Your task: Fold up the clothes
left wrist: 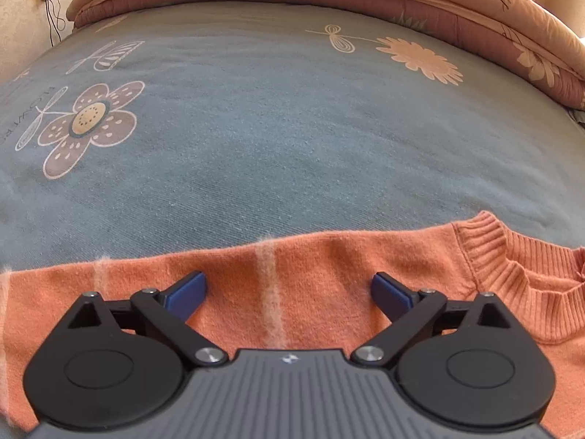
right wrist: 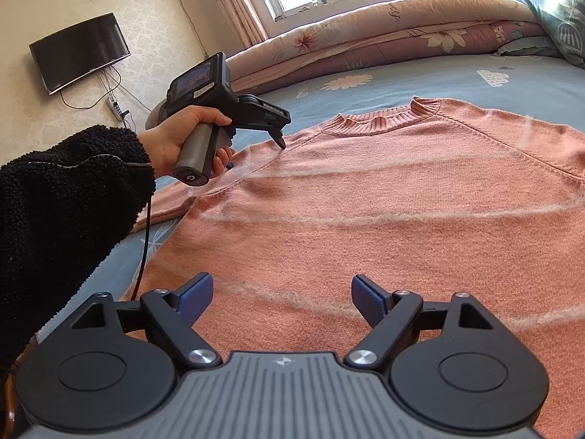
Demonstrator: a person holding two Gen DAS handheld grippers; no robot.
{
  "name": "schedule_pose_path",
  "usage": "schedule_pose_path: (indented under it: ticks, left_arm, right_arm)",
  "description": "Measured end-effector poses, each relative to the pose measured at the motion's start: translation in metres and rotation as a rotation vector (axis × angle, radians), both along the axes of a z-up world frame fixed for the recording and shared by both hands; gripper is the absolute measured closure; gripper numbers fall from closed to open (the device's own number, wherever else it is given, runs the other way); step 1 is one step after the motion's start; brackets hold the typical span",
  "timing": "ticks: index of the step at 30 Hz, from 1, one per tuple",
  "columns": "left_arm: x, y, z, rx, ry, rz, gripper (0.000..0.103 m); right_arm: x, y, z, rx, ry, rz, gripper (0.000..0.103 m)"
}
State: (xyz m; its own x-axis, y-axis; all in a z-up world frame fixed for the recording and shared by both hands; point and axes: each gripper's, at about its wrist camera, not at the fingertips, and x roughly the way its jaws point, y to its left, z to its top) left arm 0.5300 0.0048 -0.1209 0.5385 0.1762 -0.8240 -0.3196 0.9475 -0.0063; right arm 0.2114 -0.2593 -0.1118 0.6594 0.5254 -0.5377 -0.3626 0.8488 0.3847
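Both tools gape empty: left tool (left wrist: 289, 289) low over the sweater (right wrist: 365, 219) shoulder, lower centre; right tool (right wrist: 281, 296) above its hem. Risk: pinching the bed sheet (left wrist: 292, 128) too, or only the top knit layer, skewing the fold.

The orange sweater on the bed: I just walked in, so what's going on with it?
A person is setting up to fold the orange sweater, which lies spread flat on the blue bedsheet. The left gripper is poised at the shoulder beside the ribbed collar, its fingers wide apart. The right gripper hovers open over the lower body. Neither is holding fabric; no fold made yet.
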Motion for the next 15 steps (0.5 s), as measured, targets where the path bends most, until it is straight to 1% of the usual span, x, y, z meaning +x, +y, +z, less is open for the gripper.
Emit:
schedule_pose_path:
  ticks: [3,6,9,11,13,15]
  left_arm:
    - [-0.002,0.013,0.007,0.022,-0.023,0.052,0.007]
    - [-0.019,0.031,0.024,0.025,-0.046,0.061,0.007]
    - [-0.044,0.05,0.039,-0.002,-0.039,0.027,0.006]
    - [-0.061,0.064,0.043,-0.021,-0.015,0.016,0.006]
    - [-0.077,0.079,0.042,-0.056,0.001,0.023,0.006]
    - [-0.089,0.094,0.034,-0.102,0.024,0.04,0.006]
  right_arm:
    - [-0.003,0.0,0.004,-0.012,-0.017,-0.009,0.017]
    - [-0.006,-0.003,0.011,-0.011,-0.039,-0.018,0.017]
    - [-0.01,-0.005,0.016,0.003,-0.056,-0.019,0.014]
    - [-0.012,-0.004,0.019,0.002,-0.065,-0.014,0.014]
    - [-0.014,-0.002,0.02,-0.003,-0.072,-0.008,0.014]
    - [-0.015,0.001,0.02,-0.009,-0.075,-0.003,0.014]
